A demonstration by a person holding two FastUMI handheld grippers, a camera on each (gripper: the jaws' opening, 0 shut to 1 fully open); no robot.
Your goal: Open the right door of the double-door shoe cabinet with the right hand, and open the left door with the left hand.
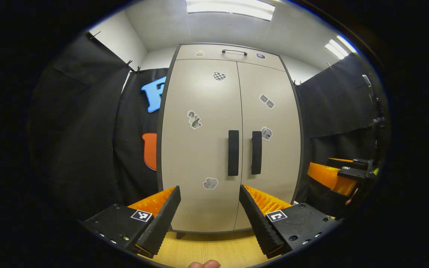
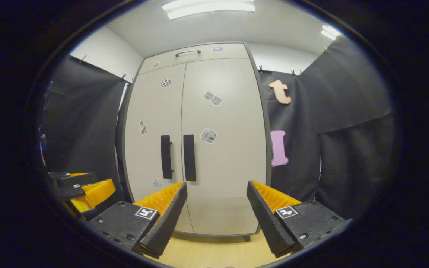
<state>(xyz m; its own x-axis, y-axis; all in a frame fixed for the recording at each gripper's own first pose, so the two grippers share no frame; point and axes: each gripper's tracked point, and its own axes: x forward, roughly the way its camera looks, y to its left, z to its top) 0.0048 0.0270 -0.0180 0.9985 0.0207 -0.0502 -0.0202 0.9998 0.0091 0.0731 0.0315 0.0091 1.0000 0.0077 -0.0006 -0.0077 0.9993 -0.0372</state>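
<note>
A tall beige double-door shoe cabinet (image 1: 214, 111) stands ahead with both doors closed. Two upright black handles sit side by side at the centre seam: the left door's handle (image 1: 233, 152) and the right door's handle (image 1: 256, 152). In the right gripper view the same left handle (image 2: 166, 156) and right handle (image 2: 189, 157) appear left of centre on the cabinet (image 2: 222, 149). My left gripper (image 1: 210, 193) is open, some way short of the doors. My right gripper (image 2: 216, 189) is also open, facing the right door from a distance. The right gripper (image 1: 343, 175) also shows far right in the left gripper view, and the left gripper (image 2: 84, 190) far left in the right gripper view.
Black cloth walls flank the cabinet on both sides. A drawer front with a thin handle (image 1: 234, 51) tops the cabinet. Several small stickers dot the doors. Light wooden floor (image 1: 214, 249) runs from the cabinet's feet toward me. A fingertip (image 1: 204, 264) pokes in at the bottom edge.
</note>
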